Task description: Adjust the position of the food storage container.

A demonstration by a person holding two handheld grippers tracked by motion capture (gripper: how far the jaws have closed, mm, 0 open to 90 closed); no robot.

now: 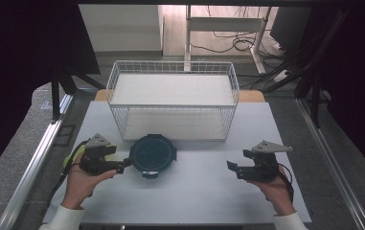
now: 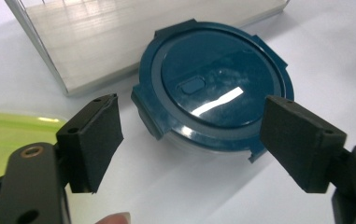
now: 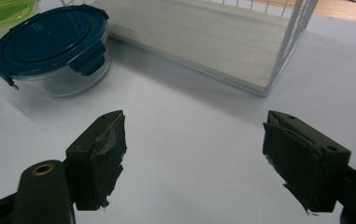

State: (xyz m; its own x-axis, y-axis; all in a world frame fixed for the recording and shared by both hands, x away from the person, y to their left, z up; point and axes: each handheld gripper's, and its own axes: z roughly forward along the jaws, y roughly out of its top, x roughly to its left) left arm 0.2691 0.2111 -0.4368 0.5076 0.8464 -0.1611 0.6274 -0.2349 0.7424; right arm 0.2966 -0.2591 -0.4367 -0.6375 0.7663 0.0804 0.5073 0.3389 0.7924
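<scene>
Blue-lidded round glass container (image 1: 153,155) sits on the white surface (image 1: 194,191), just right of the left tongs (image 1: 125,165); both tongs, the right tongs (image 1: 232,167) too, gape wide, empty.

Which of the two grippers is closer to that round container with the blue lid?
The left gripper is closer: its open jaws sit right beside the container. The right gripper waits well off on the container's other side, open.
</scene>
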